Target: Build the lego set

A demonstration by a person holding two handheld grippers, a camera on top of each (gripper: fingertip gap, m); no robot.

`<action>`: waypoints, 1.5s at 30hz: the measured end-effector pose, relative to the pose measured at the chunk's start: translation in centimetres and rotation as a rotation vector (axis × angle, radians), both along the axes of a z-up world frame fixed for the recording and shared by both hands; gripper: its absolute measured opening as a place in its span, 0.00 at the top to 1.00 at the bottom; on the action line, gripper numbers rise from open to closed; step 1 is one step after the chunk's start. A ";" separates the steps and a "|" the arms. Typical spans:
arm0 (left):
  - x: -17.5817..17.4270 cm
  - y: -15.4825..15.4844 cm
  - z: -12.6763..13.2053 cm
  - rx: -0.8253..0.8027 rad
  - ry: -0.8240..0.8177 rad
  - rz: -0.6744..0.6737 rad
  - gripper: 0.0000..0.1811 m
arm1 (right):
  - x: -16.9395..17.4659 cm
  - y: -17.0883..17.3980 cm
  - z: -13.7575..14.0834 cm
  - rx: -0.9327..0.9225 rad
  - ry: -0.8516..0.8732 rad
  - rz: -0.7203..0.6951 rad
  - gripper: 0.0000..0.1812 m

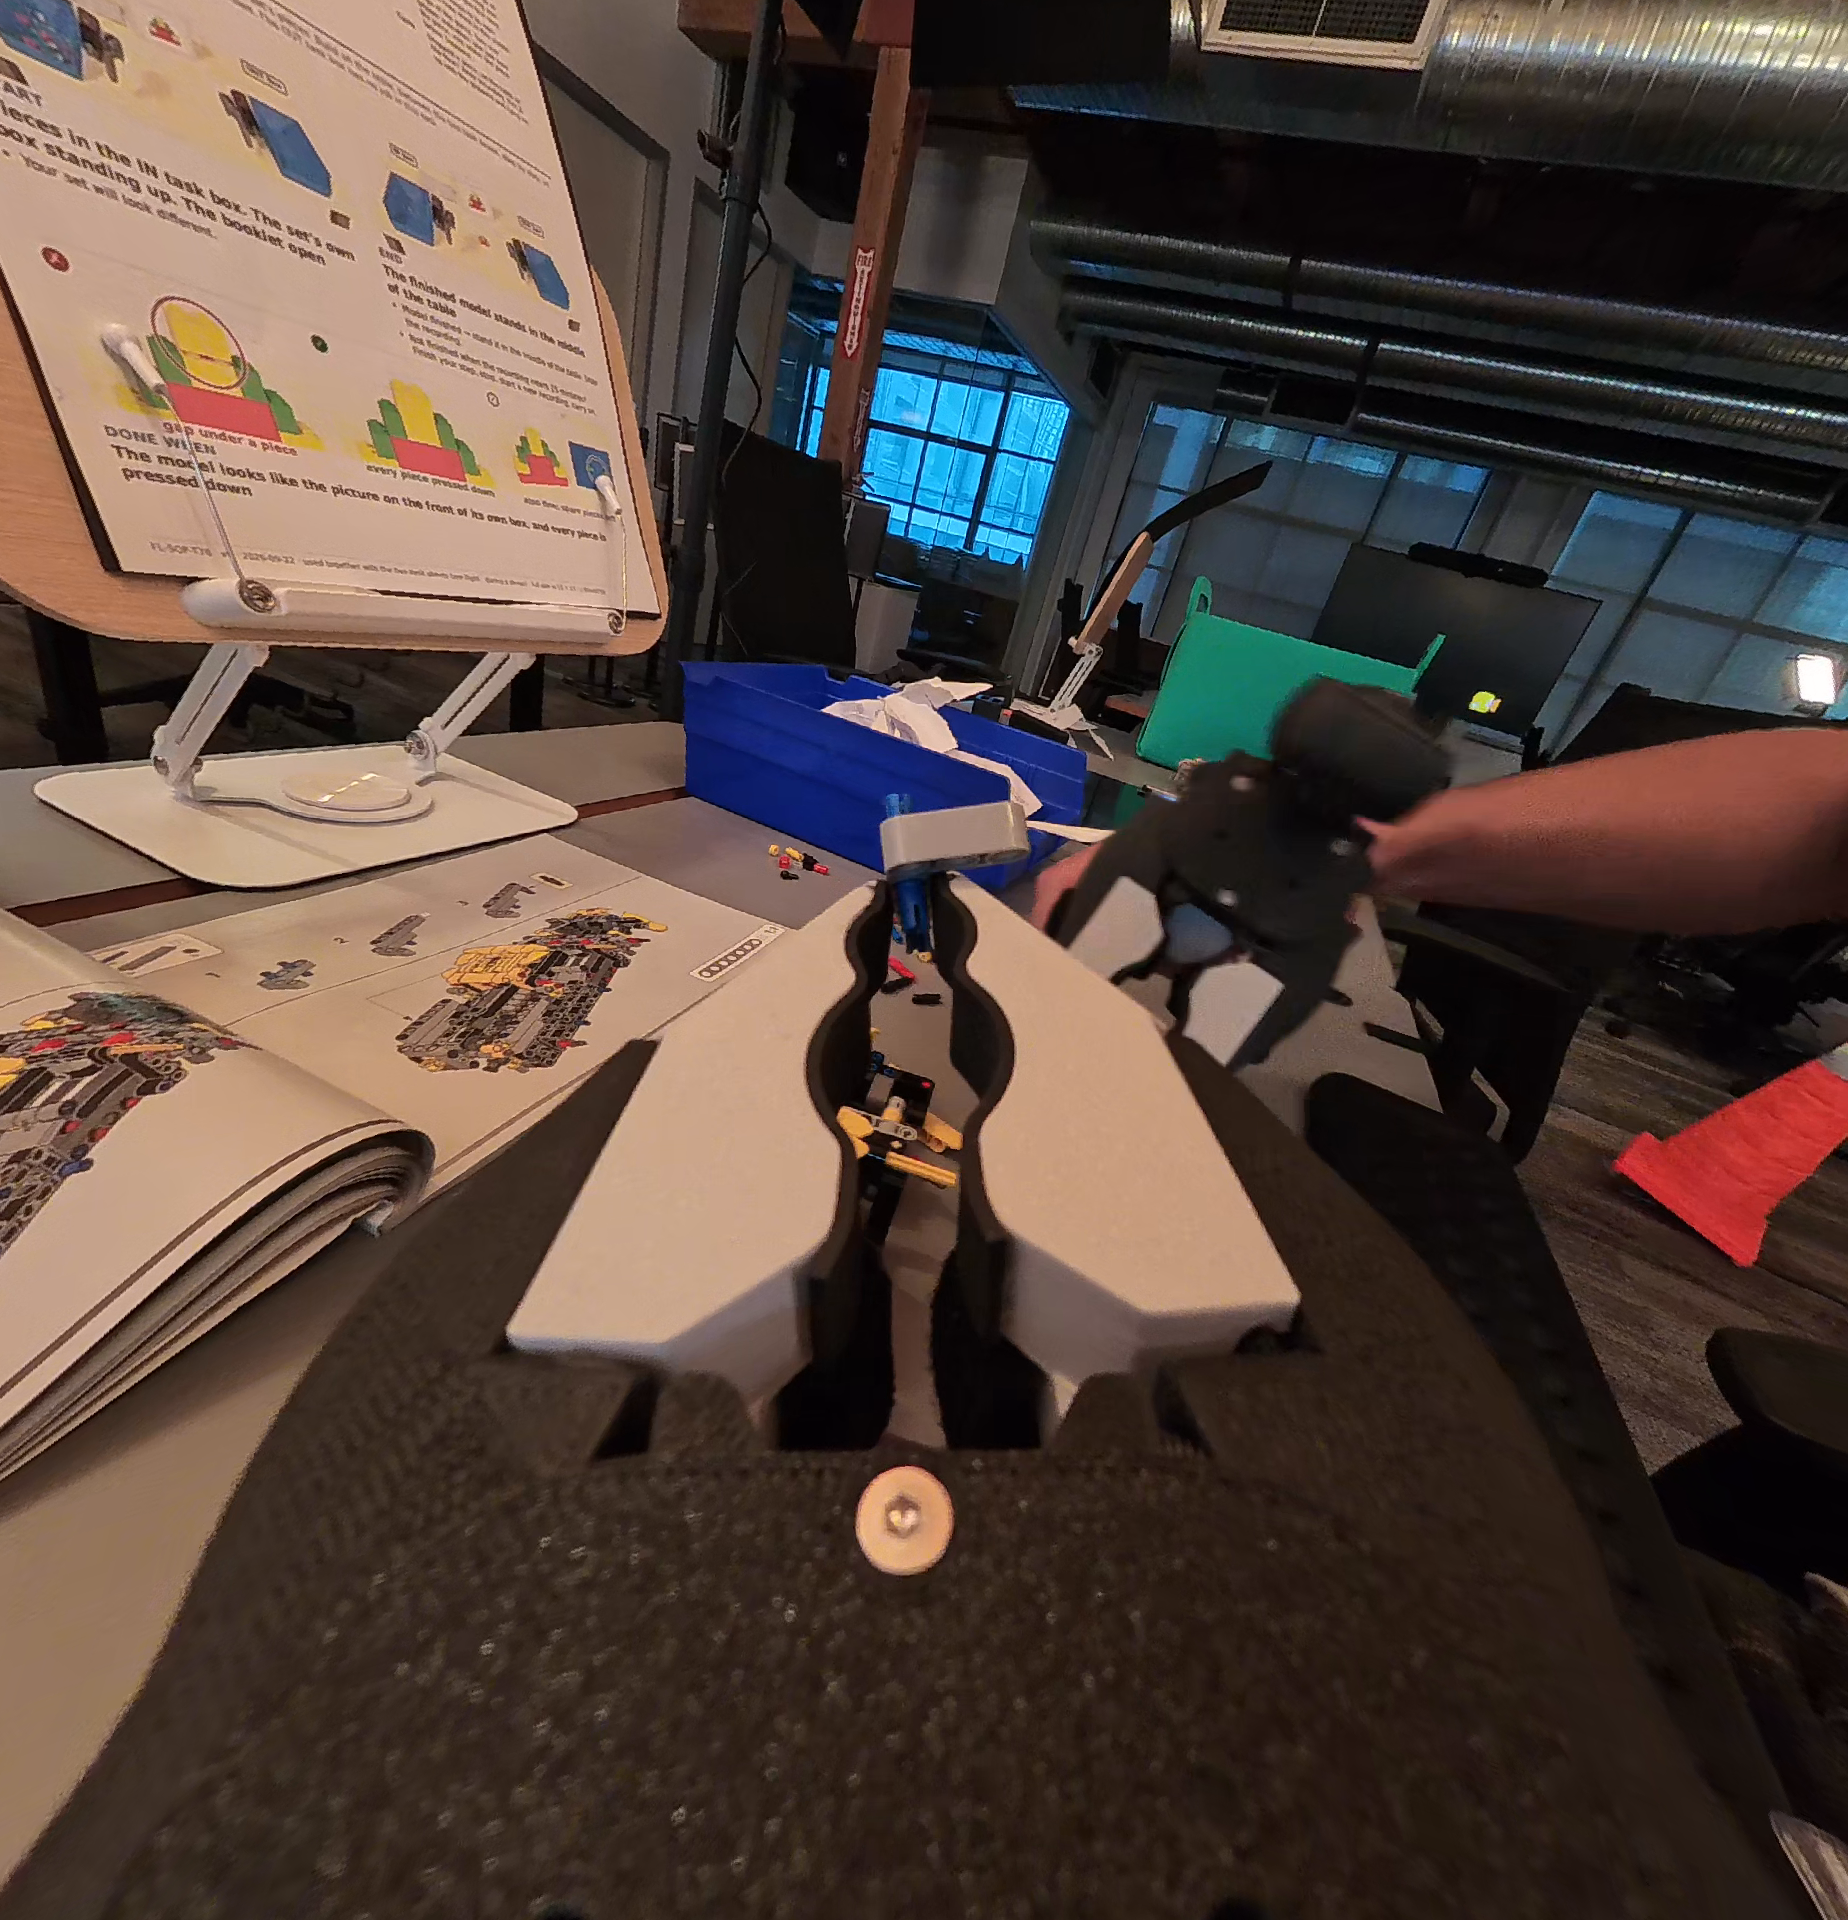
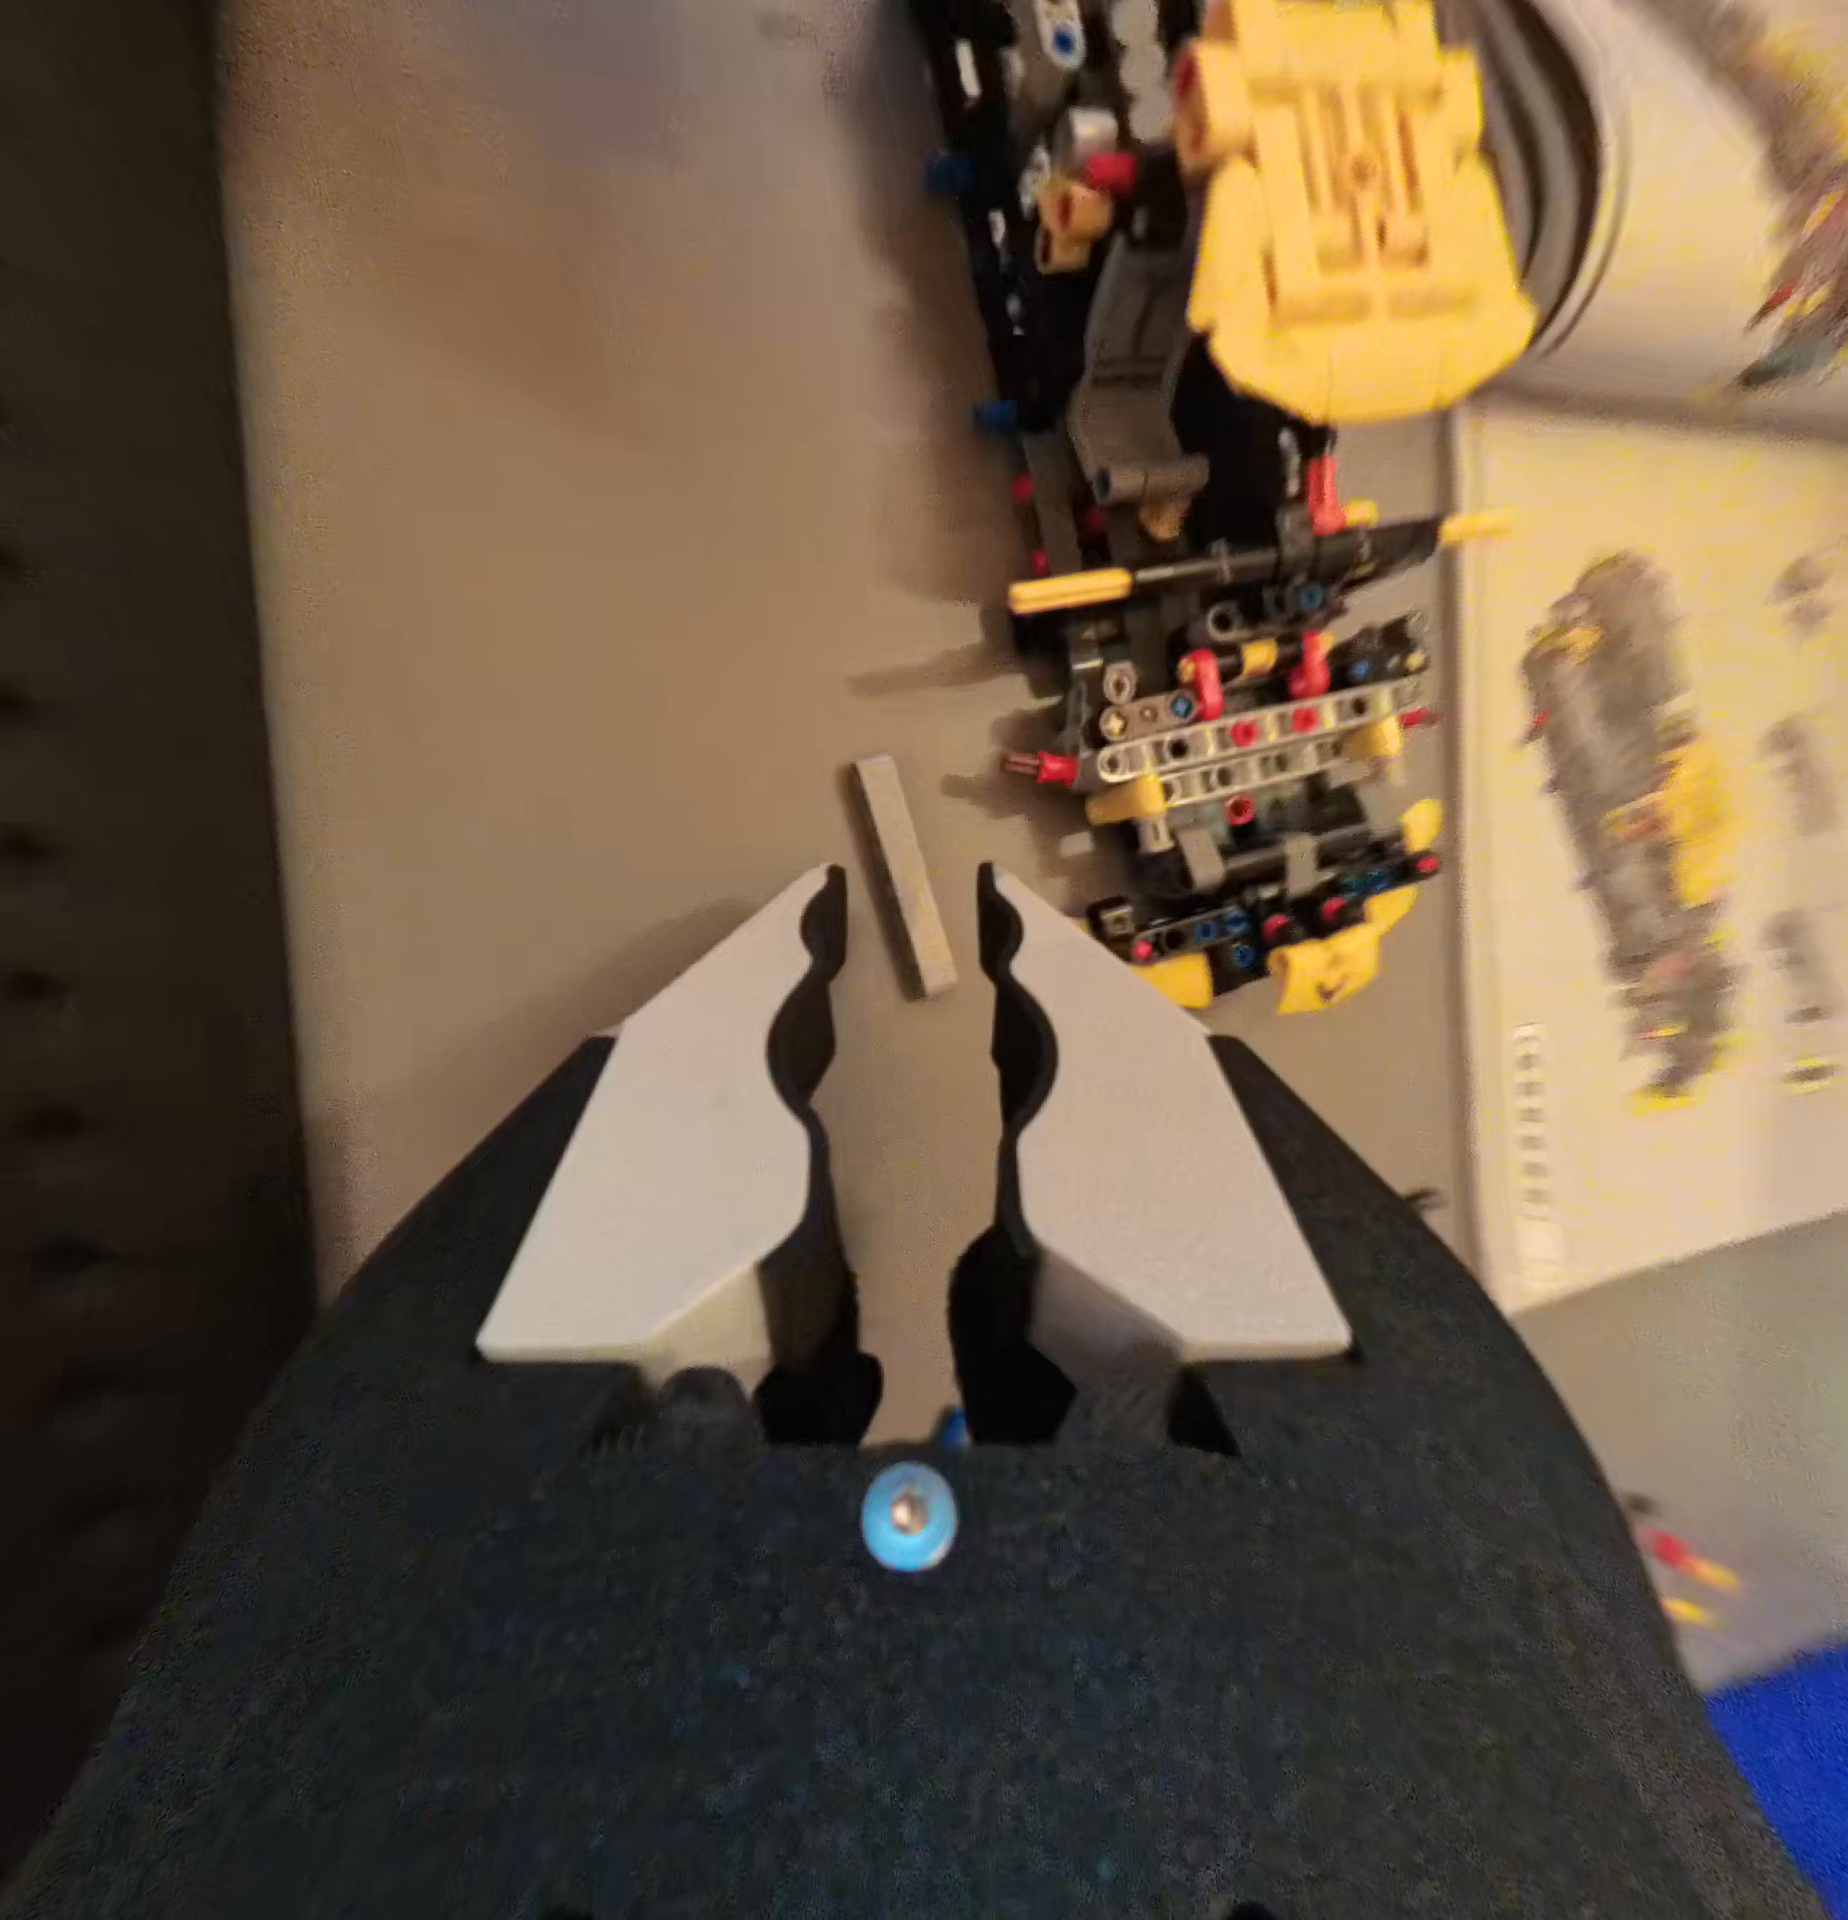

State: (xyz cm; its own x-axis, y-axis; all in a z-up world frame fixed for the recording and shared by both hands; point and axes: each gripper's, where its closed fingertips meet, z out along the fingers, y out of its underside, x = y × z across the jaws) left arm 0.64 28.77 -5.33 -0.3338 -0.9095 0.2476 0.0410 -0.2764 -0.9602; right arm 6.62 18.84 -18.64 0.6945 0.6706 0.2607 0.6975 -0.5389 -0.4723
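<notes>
My left gripper (image 1: 915, 902) is shut on a blue pin (image 1: 912, 916) that carries a short grey beam (image 1: 956, 836) above the fingertips. Through the gap between its fingers I see part of the black and yellow lego model (image 1: 899, 1132) on the table. My right gripper (image 2: 912, 883) is open and points down at the table. A long grey beam (image 2: 902, 878) lies flat between its fingertips. The model (image 2: 1263, 727), with a yellow body section (image 2: 1346, 208), lies just right of that beam. The right gripper (image 1: 1180, 966) also shows blurred in the left wrist view, held by a person's hand.
An open instruction booklet (image 1: 380, 1039) lies left of the model and shows in the right wrist view (image 2: 1678, 831). A blue bin (image 1: 795, 758) with crumpled paper stands behind. Small loose pieces (image 1: 795, 860) lie by it. A sheet on a white stand (image 1: 307, 312) is at back left. About 20 cm separates my left fingertips from my right.
</notes>
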 end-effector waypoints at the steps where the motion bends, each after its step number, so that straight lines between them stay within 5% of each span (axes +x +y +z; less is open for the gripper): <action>1: 0.0 0.0 0.0 -0.002 0.002 -0.004 0.96 | 0.2 0.1 -0.2 -0.040 0.064 -0.032 0.87; 6: 0.0 -0.2 -0.1 -0.011 0.005 -0.017 0.96 | 0.8 0.3 -1.3 -0.165 0.263 -0.067 0.94; 17: 0.0 -0.4 -0.1 -0.008 0.006 -0.025 0.96 | 0.2 0.4 -2.4 -0.304 0.291 0.006 0.99; 24: 0.0 -0.3 -0.1 -0.008 0.006 -0.023 0.96 | 0.2 0.4 -2.4 -0.096 -0.001 0.095 1.00; 32: 0.1 -0.4 -0.2 -0.007 0.009 -0.027 0.96 | -0.4 -0.2 -1.6 -0.234 0.350 -0.117 0.95; 41: 0.1 -0.4 -0.1 -0.007 0.007 -0.025 0.96 | -0.3 -0.3 -2.7 -0.203 0.241 -0.101 0.95; 45: 0.0 -0.4 -0.1 -0.006 0.005 -0.023 0.96 | 2.9 0.6 -1.8 -0.014 -0.157 -0.033 0.96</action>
State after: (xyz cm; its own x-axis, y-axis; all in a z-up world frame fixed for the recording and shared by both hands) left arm 0.67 28.40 -5.43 -0.3534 -0.9000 0.2550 0.0294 -0.2831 -0.9586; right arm 9.50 19.45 -20.42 0.6678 0.6523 0.3585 0.7439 -0.5686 -0.3513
